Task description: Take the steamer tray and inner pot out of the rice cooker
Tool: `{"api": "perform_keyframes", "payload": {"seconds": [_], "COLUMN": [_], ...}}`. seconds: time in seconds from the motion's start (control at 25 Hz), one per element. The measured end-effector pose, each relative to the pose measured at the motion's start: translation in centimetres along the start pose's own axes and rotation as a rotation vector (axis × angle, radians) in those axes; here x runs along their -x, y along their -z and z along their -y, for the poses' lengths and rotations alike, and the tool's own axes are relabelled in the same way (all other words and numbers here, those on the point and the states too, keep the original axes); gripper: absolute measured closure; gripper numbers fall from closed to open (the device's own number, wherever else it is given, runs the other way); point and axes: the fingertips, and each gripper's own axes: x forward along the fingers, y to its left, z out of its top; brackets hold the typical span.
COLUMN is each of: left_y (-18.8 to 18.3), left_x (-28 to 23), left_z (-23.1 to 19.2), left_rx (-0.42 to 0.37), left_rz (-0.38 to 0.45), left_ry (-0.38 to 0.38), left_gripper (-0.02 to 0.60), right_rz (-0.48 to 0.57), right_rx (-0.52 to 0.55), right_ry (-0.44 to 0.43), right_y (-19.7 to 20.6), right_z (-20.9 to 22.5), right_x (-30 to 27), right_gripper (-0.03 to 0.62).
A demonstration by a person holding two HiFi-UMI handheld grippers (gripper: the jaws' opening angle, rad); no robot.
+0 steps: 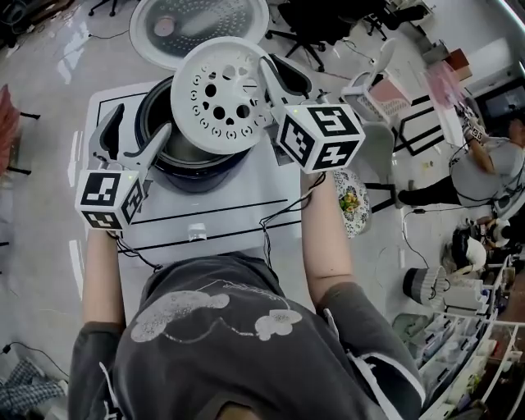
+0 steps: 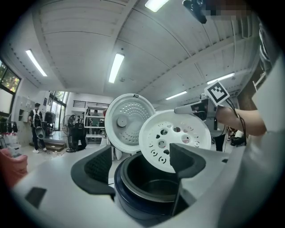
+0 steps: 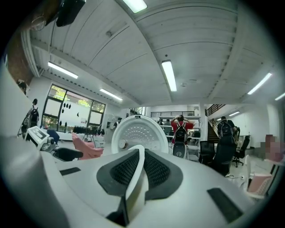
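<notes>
Right gripper: jaws nearly together, clamped on the rim of the steamer tray. In the right gripper view the tray is only a thin white edge between the black pads, and the rest is cut off. In the head view the tray is tilted, holes facing the camera, held above the right-far part of the rice cooker. It looks to be off the pot rim, but its lower edge is hard to make out.

Left gripper: jaws wide apart, gripping nothing. The inner pot shows between and beyond them, and the pads are not pressing on it. The pot sits in the cooker, its dark mouth open.

Hidden: the tray covers the far-right part of the pot mouth in the head view, and the left gripper's jaw crosses the left rim. The cooker body is mostly covered. The open lid stands far of the cooker, cut off at the frame top.

Edges: the cooker is on the far half of the white table. A strip of table top lies near of it, crossed by a thin cable. The right table edge is just beyond the right gripper's marker cube.
</notes>
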Motion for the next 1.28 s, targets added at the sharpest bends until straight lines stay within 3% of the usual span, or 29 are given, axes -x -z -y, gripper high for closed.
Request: {"api": "perform_keyframes", "payload": {"seconds": [0.32,0.6,0.72,0.92,1.28], "left_y": [-0.8,2.0,2.6,0.2,1.0], "left_x": [0.6,-1.9,-2.3,-1.7,-4.0], "left_z": [4.3,3.6,5.8,10.6,18.3], "left_rx": [-0.033,-0.036,-0.043,-0.059,-0.045], "left_rz": [0.013,0.013,0.002,0.002,-0.032], "left_ry": [0.113,0.201,0.219,0.213,0.191], "left_gripper": [0.179,0.179,0.179,0.179,0.179], "right_rz": [0.051,0.045,0.064,0.054,-0.058], "right_rx": [-0.064,-0.131,-0.162,-0.188,-0.282], "right_ry": [0.151,0.301,0.337,0.354,0.321], "right_y": [-1.0,3.0,3.9,4.4,12.5], "right_z": [2.6,5.9,8.2,11.3,17.1], "right_x": [6.5,7.6,10.4,16.0,19.2], "right_gripper": [0.537,0.536,0.536,0.536,0.536]}}
